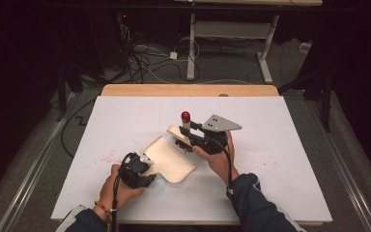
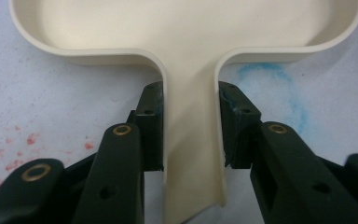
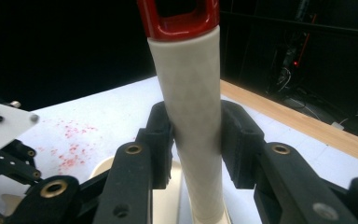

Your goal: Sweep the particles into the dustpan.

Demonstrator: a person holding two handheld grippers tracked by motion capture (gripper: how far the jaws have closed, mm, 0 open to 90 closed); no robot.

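Note:
A cream dustpan (image 1: 171, 162) lies on the white table cover (image 1: 270, 145). My left gripper (image 1: 142, 163) is shut on its narrow handle (image 2: 189, 140), one jaw on each side, and the pan's wide tray (image 2: 186, 28) spreads out ahead. My right gripper (image 1: 192, 129) is shut on a brush's white handle (image 3: 191, 93), which stands nearly upright with a red cap (image 3: 179, 18) on top. The brush (image 1: 185, 121) stands at the pan's far edge, with dark red bristles (image 1: 181, 144) low against the pan.
Red specks (image 1: 104, 157) dot the cover left of the pan, and a blue smear (image 2: 270, 74) sits by the pan's handle. The table's wooden far edge (image 1: 188, 90) borders a floor with cables and a desk frame (image 1: 232, 43).

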